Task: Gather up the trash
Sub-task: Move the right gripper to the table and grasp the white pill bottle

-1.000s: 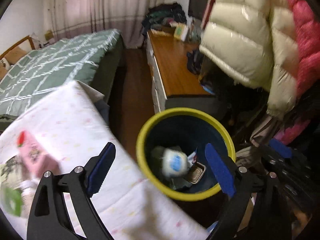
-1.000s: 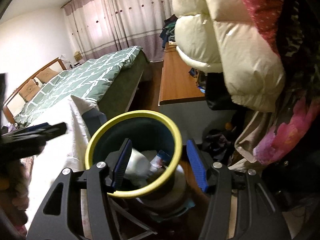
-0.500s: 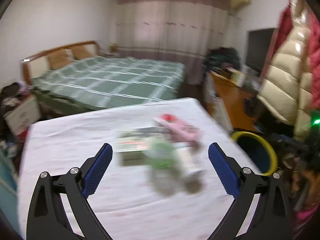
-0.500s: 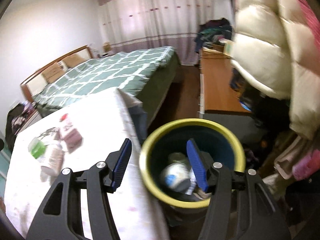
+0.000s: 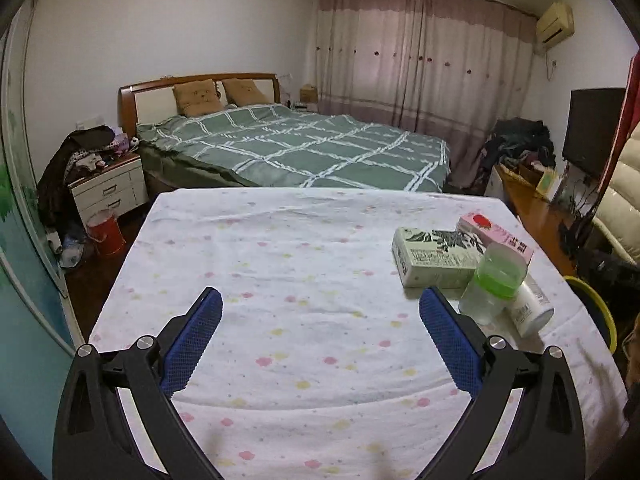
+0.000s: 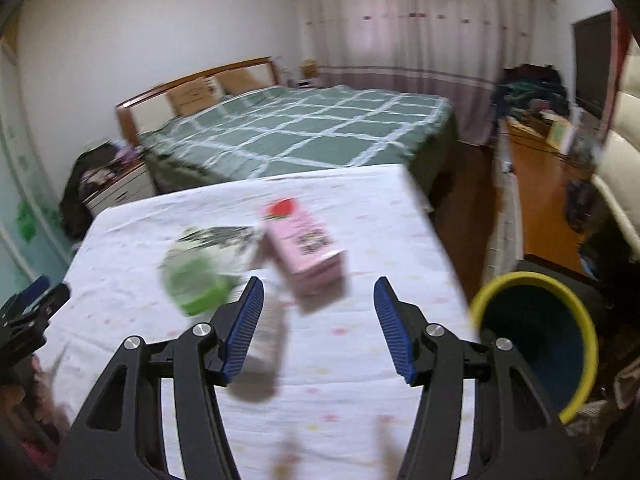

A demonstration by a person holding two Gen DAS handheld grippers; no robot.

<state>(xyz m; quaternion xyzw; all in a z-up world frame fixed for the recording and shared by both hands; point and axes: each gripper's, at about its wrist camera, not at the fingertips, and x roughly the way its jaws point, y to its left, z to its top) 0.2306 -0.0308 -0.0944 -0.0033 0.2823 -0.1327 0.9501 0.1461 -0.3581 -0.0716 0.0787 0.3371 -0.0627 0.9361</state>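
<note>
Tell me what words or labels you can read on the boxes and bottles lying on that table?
None can be quoted with confidence.
Green-and-white carton: large printed characters on its side, too distorted to read.
Pink carton: dark characters and a red fruit picture, unreadable; the square code in the right wrist view is blurred.
White bottle: small grey print, too small.
Green-capped bottle: no text visible.

My right wrist view was smeared by motion: the green-capped bottle was a blur, and the white bottle sat partly behind my right gripper's finger. The bin ran off the frame's lower edge. In my left view, print on the pink carton was too small to read.
</note>
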